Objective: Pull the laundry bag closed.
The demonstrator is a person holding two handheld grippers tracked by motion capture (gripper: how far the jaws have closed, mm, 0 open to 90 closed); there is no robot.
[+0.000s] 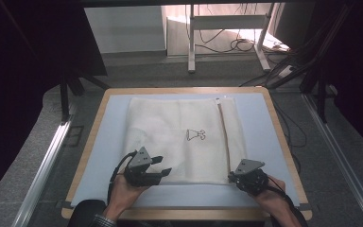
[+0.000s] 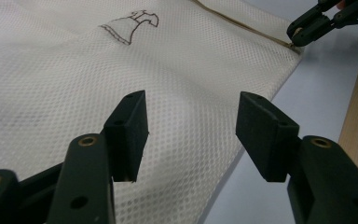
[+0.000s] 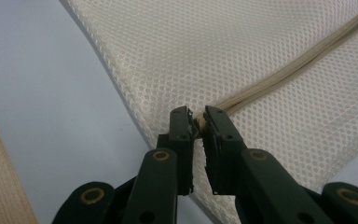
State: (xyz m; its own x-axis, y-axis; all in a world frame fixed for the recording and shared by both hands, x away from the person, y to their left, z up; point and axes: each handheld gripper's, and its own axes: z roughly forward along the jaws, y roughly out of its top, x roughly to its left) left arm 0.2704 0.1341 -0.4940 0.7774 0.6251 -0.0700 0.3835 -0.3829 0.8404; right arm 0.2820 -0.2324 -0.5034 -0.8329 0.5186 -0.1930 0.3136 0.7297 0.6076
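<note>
Mesh laundry bag (image 1: pixel 179 137) could bunch toward its zipper pull (image 3: pixel 197 123), nipped by the right gripper (image 3: pixel 196 122), since the left gripper (image 2: pixel 191 133) hovers wide, pinning nothing.

Wood-edged table (image 1: pixel 93 137), pale blue top, cream mesh bag (image 1: pixel 170 137) lying flat

Bare table (image 1: pixel 101 142) flanks the mesh bag (image 1: pixel 170 137) on both sides, open for either tongs.

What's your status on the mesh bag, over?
Left gripper open, over the mesh bag. Right gripper shut on the zipper at its near end. Nothing in the way.
</note>
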